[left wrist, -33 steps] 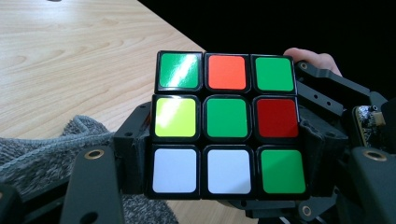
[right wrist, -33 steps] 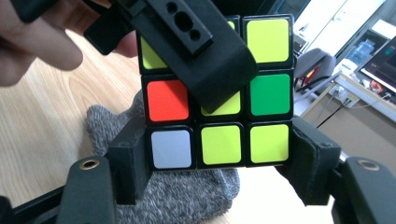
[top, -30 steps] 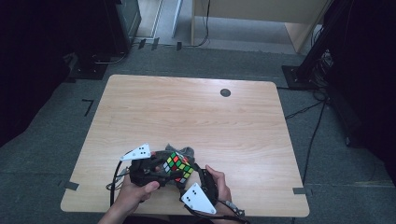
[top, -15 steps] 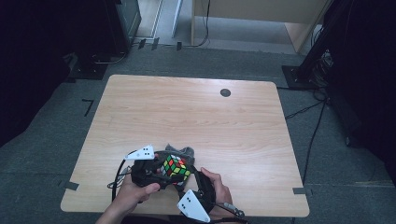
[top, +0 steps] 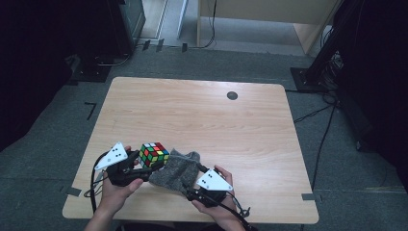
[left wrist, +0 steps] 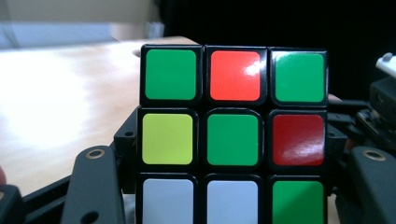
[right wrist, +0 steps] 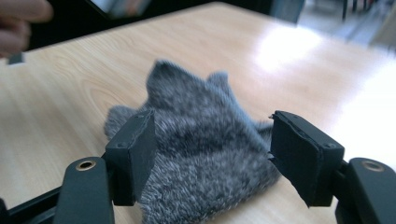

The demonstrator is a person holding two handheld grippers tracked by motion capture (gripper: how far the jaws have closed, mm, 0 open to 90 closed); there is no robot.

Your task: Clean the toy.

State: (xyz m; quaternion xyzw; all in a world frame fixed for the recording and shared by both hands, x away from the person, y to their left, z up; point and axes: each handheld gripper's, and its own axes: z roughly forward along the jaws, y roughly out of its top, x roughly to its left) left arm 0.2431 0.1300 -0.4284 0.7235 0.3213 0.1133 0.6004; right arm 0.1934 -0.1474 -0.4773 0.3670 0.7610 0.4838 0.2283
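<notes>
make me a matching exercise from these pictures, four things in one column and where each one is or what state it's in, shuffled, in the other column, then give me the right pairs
Things:
1. colour cube
2. grey cloth
3. left claw
4. right claw

States or places:
A. lies crumpled on the table's near side
B. jaws have just been opening, the cloth between them
C. held clear of the cloth, by the person's left hand
D. shut on the cube's two sides

Right pairs: 1-C, 2-A, 3-D, 4-B
</notes>
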